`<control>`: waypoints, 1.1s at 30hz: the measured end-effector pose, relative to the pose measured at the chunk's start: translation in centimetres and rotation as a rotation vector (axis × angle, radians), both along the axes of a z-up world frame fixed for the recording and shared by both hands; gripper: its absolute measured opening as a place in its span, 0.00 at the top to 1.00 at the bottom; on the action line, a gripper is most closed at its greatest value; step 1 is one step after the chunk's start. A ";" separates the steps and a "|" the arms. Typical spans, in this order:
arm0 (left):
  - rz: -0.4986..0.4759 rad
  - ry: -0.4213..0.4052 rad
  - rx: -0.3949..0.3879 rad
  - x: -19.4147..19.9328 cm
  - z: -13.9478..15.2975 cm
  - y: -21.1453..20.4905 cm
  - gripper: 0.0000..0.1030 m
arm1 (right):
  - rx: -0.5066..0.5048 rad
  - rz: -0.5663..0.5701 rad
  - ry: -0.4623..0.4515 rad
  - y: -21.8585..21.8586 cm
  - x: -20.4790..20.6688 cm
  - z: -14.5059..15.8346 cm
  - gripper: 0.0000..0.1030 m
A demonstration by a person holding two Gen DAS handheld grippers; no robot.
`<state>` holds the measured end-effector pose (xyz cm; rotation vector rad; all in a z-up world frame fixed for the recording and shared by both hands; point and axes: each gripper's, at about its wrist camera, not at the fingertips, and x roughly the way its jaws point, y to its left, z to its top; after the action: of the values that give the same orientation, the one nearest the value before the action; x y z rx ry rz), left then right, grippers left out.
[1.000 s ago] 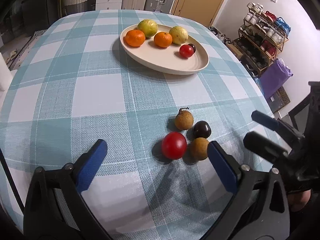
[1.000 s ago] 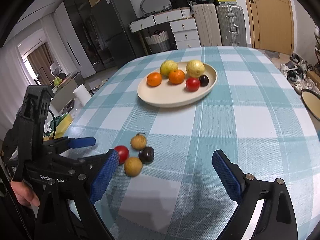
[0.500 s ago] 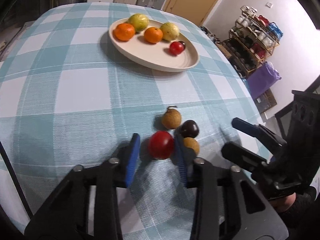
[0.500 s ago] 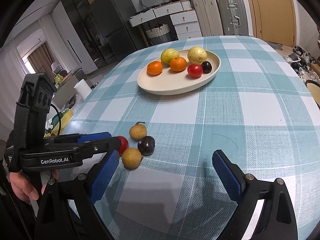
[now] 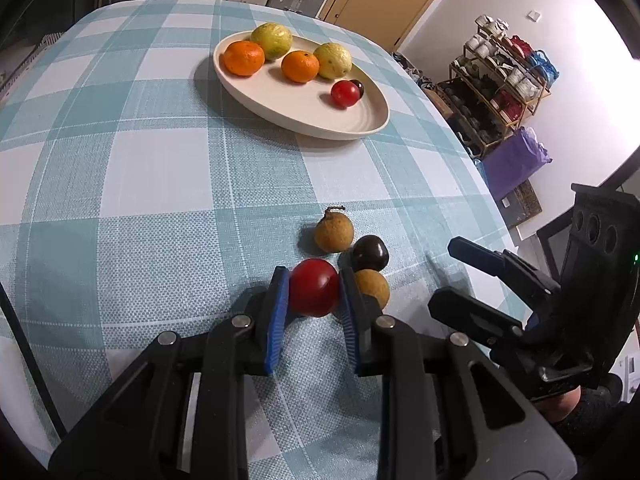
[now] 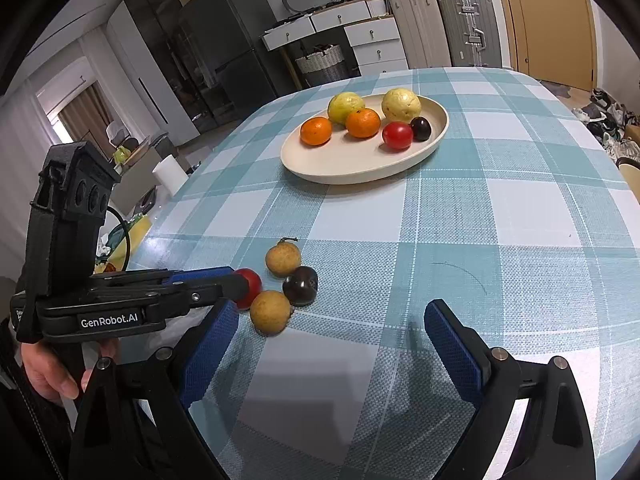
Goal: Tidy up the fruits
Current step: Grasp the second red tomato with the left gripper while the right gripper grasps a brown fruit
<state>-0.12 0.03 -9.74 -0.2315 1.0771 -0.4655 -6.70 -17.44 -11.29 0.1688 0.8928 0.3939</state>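
Left gripper (image 5: 313,286) squeezes the red tomato (image 5: 313,287) near the tabletop's (image 5: 160,184) front edge.
From the right gripper's (image 6: 332,344) camera, its blue fingers (image 6: 452,354) stand wide apart, holding nothing, while the tomato (image 6: 250,286) sits beside two brown fruits (image 6: 270,312) and a dark plum (image 6: 301,285); the plate (image 6: 348,164) sits farther back.

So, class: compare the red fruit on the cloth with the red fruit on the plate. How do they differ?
The red fruit on the cloth sits between the left gripper's blue pads; the red fruit on the plate is untouched. The first lies beside brown fruits, the second beside a dark fruit. Both are round, glossy and red.
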 end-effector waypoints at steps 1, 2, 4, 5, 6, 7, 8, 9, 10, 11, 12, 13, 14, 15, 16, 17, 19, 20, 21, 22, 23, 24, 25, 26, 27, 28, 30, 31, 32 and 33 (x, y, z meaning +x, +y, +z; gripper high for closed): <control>0.001 0.000 -0.001 0.0 0.0 0.1 0.79 | 0.000 0.002 -0.001 0.0 0.0 0.0 0.07; 0.009 -0.002 -0.002 0.1 0.0 0.2 0.79 | 0.001 0.005 -0.002 0.1 0.0 0.0 0.07; 0.020 -0.005 -0.013 0.1 0.3 0.8 0.79 | 0.002 0.012 -0.002 0.2 -0.1 0.0 0.07; 0.034 -0.014 -0.020 0.0 0.6 1.2 0.79 | 0.004 0.016 -0.001 0.3 -0.1 0.0 0.07; 0.036 -0.022 -0.024 0.0 0.8 1.4 0.79 | 0.006 0.020 0.002 0.4 -0.1 0.0 0.07; 0.038 -0.029 -0.025 0.0 1.1 1.5 0.79 | 0.009 0.023 0.005 0.4 -0.1 0.0 0.07; 0.051 -0.039 -0.025 -0.1 1.4 1.9 0.79 | 0.014 0.029 0.011 0.6 -0.1 -0.1 0.07; 0.061 -0.050 -0.029 -0.1 1.8 2.2 0.79 | 0.018 0.032 0.015 0.6 -0.1 -0.2 0.07; 0.064 -0.058 -0.033 -0.1 2.2 2.5 0.79 | 0.023 0.035 0.022 0.7 0.0 -0.4 0.07; 0.072 -0.067 -0.037 -0.2 2.6 3.0 0.79 | 0.030 0.039 0.034 0.8 0.0 -0.6 0.07; 0.078 -0.074 -0.037 -0.2 2.9 3.3 0.79 | 0.042 0.047 0.044 0.9 0.1 -0.8 0.07; 0.081 -0.081 -0.035 -0.2 3.2 3.6 0.79 | 0.052 0.056 0.049 1.1 0.1 -0.9 0.07; 0.089 -0.090 -0.031 -0.2 3.4 3.9 0.79 | 0.058 0.062 0.051 1.3 0.1 -0.9 0.07; 0.099 -0.099 -0.020 -0.3 3.7 4.1 0.79 | 0.058 0.067 0.050 1.5 0.1 -0.9 0.07; 0.108 -0.112 0.008 -0.3 3.9 4.3 0.79 | 0.055 0.070 0.049 1.8 0.1 -1.0 0.07; 0.114 -0.122 0.024 -0.5 4.1 4.4 0.79 | 0.051 0.067 0.048 2.1 0.0 -1.0 0.07; 0.121 -0.145 0.063 -0.6 4.5 4.5 0.79 | 0.054 0.077 0.053 2.6 0.2 -1.0 0.07; 0.121 -0.152 0.071 -0.7 4.6 4.6 0.79 | 0.053 0.080 0.050 2.9 0.2 -1.0 0.08; 0.122 -0.162 0.083 -0.8 4.7 4.6 0.79 | 0.049 0.084 0.047 3.2 0.2 -1.0 0.11; 0.123 -0.168 0.091 -0.9 4.8 4.6 0.79 | 0.043 0.088 0.048 3.6 0.2 -1.1 0.14; 0.125 -0.180 0.099 -1.0 4.9 4.5 0.79 | 0.033 0.090 0.053 4.0 0.3 -1.2 0.15; 0.126 -0.198 0.116 -1.2 5.0 4.4 0.79 | 0.021 0.089 0.057 4.3 0.4 -1.3 0.18; 0.126 -0.211 0.129 -1.4 5.1 4.4 0.79 | 0.002 0.087 0.061 4.7 0.5 -1.4 0.23; 0.124 -0.220 0.137 -1.5 5.2 4.3 0.79 | -0.022 0.091 0.062 5.1 0.5 -1.5 0.24; 0.122 -0.225 0.140 -1.5 5.2 4.2 0.79 | -0.049 0.092 0.051 5.5 0.4 -1.5 0.25; 0.119 -0.228 0.143 -1.6 5.2 4.1 0.79 | -0.074 0.092 0.046 6.0 0.4 -1.5 0.29; 0.120 -0.239 0.155 -1.7 5.3 4.1 0.79 | -0.087 0.089 0.040 6.2 0.4 -1.6 0.38; 0.119 -0.241 0.152 -1.8 5.4 4.2 0.79 | -0.092 0.082 0.039 6.2 0.4 -1.7 0.45; 0.120 -0.242 0.149 -1.8 5.4 4.2 0.79 | -0.095 0.071 0.040 6.1 0.5 -1.7 0.47; 0.121 -0.246 0.150 -1.9 5.4 4.3 0.79 | -0.086 0.058 0.041 5.8 0.6 -1.7 0.52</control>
<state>-2.01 4.31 -4.34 -0.1030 0.8477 -0.2940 -6.11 -11.65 -13.01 0.0726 0.9547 0.4064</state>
